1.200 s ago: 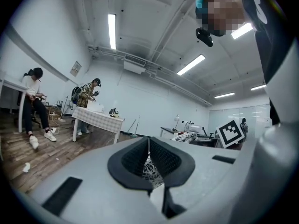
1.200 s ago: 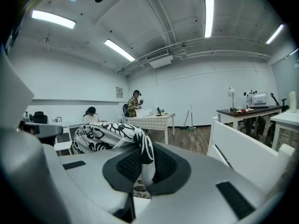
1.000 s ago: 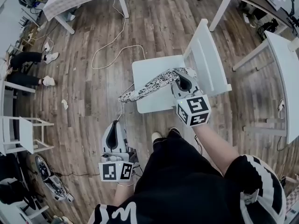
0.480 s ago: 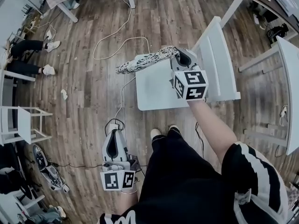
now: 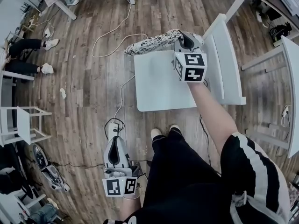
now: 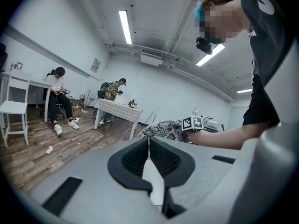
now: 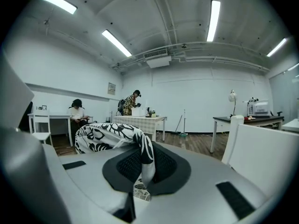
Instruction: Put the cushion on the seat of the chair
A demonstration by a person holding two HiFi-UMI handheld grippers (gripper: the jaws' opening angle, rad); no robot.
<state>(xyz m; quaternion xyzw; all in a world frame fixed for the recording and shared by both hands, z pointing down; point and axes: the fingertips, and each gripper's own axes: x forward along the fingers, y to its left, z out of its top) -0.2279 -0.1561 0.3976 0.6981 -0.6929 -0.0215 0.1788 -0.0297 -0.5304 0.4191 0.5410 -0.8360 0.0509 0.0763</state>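
Cushion [image 5: 152, 43] held at the far edge of the chair [image 5: 159, 85] seat.
The right hand-held gripper [image 5: 186, 41] is clamped on one corner of the black-and-white cushion, which stretches left from it. The left hand-held gripper [image 5: 114, 150] hangs closed and empty, low on the near left over the floor [image 5: 88, 92].

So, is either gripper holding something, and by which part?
The right gripper pinches the cushion by its edge at one end; the left gripper, shut, holds nothing.

A bare lab-like workroom: white walls [image 7: 201, 97], strip lights [image 7: 213, 20], plank floor [image 5: 88, 92], scattered tables [image 7: 140, 119], trailing cables [image 5: 96, 47].
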